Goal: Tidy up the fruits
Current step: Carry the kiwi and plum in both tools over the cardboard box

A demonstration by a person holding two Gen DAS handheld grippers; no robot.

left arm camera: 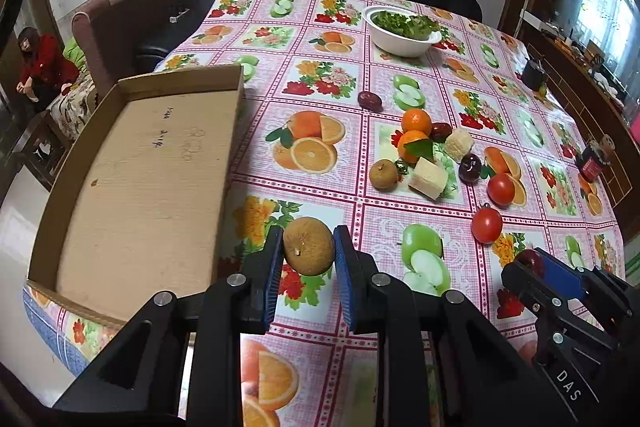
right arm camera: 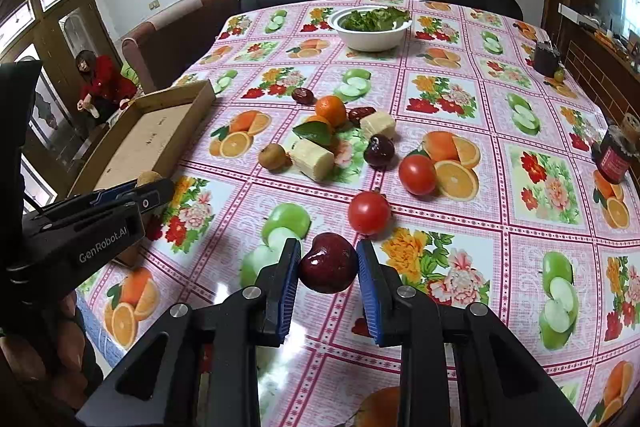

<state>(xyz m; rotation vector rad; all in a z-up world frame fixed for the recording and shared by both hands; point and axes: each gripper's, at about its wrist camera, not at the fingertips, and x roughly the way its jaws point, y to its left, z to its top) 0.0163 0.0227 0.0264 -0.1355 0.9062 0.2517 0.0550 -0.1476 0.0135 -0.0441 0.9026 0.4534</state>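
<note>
"DAS" in white on the black body of the right gripper [left arm camera: 536, 265], "GenRobot.AI" in white on the side of the left gripper [right arm camera: 154, 187], faint handwritten marks on the cardboard tray [left arm camera: 132, 163] floor, not legible

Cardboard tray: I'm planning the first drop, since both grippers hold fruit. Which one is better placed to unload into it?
Left. The left gripper, shut on the brown fruit, sits beside the cardboard tray. The right gripper, holding the dark cherry, is farther across the table.
</note>
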